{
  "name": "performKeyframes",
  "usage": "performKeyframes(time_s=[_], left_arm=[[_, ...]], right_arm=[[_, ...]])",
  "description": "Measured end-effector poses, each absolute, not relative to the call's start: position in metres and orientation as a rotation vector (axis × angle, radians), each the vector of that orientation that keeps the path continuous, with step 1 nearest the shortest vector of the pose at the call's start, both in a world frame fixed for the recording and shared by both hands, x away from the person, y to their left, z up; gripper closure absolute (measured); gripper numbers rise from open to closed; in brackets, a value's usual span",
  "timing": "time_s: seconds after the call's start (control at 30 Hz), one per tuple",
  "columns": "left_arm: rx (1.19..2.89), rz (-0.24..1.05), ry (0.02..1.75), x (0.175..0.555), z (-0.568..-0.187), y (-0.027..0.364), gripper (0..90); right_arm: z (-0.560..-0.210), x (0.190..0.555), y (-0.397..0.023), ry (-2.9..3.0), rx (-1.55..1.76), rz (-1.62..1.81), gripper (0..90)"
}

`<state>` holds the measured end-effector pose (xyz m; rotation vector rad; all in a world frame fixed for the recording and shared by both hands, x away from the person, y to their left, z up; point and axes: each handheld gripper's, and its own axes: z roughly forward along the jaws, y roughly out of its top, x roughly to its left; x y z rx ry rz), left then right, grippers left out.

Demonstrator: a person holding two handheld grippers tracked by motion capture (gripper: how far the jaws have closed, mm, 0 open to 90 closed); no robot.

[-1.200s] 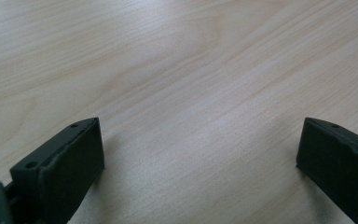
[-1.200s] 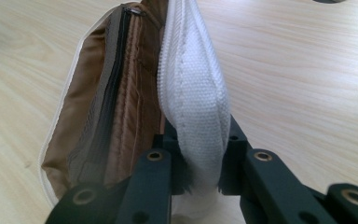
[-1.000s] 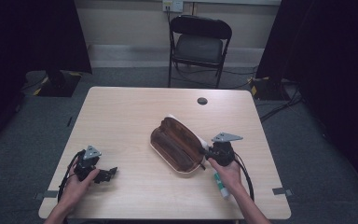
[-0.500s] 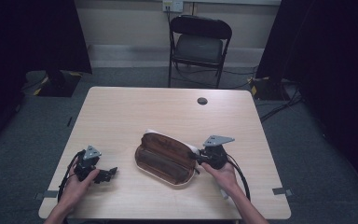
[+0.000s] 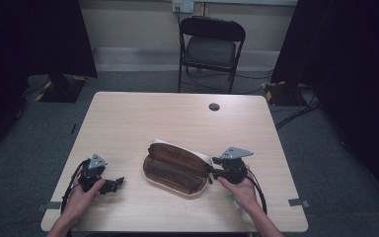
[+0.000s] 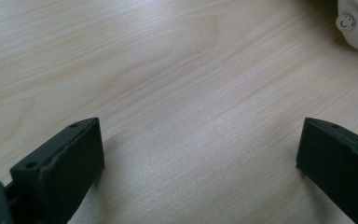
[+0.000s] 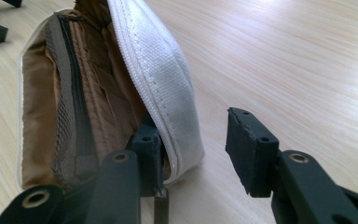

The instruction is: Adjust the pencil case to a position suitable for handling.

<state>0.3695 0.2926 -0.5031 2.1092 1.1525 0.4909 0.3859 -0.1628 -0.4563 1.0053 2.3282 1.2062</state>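
Currently at the release step, by the look of it. Broad wooden table (image 5: 128,123), with the open pouch (image 5: 175,168) lying flat near the person's edge, brown lining up, white shell beneath.

Right of the pouch, at its end: right tongs (image 5: 212,170), jaws just opening, now partly apart. One jaw inside the pouch, the other outside, with the white side wall (image 7: 163,84) between them and a clear gap on the outer side, so no squeeze on it. Well left of the pouch: left tongs (image 5: 116,183), resting on the wood, spread wide and holding nothing.

Next move probably calls for drawing the right tongs back, away from the pouch, without snagging the wall or dragging the pouch along. Then perhaps steadying the near rim with the left.

From above: the whole layout, and how far each hand sits from the pouch. From the right gripper view alone: the wall between the jaws, the dark zip (image 7: 74,93) and the mesh pocket inside. From the left gripper view: a small metal snap (image 6: 345,21) on the pouch's white corner.
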Motion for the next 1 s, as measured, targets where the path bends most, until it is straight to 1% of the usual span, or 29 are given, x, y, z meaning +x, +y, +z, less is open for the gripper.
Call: performKeyframes(time_s=[0.2, 0.37, 0.57, 0.6, 0.63, 0.7, 1.0], left_arm=[[2.106, 0.491, 1.154, 0.369, -0.503, 0.292, 0.3], [2.11, 0.491, 1.152, 0.369, -0.503, 0.293, 0.3], [2.105, 0.487, 1.155, 0.369, -0.503, 0.292, 0.3], [2.105, 0.487, 1.155, 0.369, -0.503, 0.292, 0.3], [2.105, 0.487, 1.155, 0.369, -0.503, 0.292, 0.3], [2.105, 0.487, 1.155, 0.369, -0.503, 0.292, 0.3], [2.105, 0.487, 1.155, 0.369, -0.503, 0.292, 0.3]], right_arm=[[-0.459, 0.39, -0.167, 2.292, 1.033, 1.157, 60.5], [-0.461, 0.4, -0.17, 2.26, 1.059, 1.132, 59.0], [-0.46, 0.402, -0.168, 2.238, 1.08, 1.123, 61.5], [-0.459, 0.402, -0.168, 2.228, 1.086, 1.122, 63.8], [-0.459, 0.402, -0.168, 2.228, 1.086, 1.122, 63.8], [-0.455, 0.402, -0.167, 2.231, 1.029, 1.174, 79.7], [-0.451, 0.409, -0.161, 2.198, 1.03, 1.221, 80.7]])
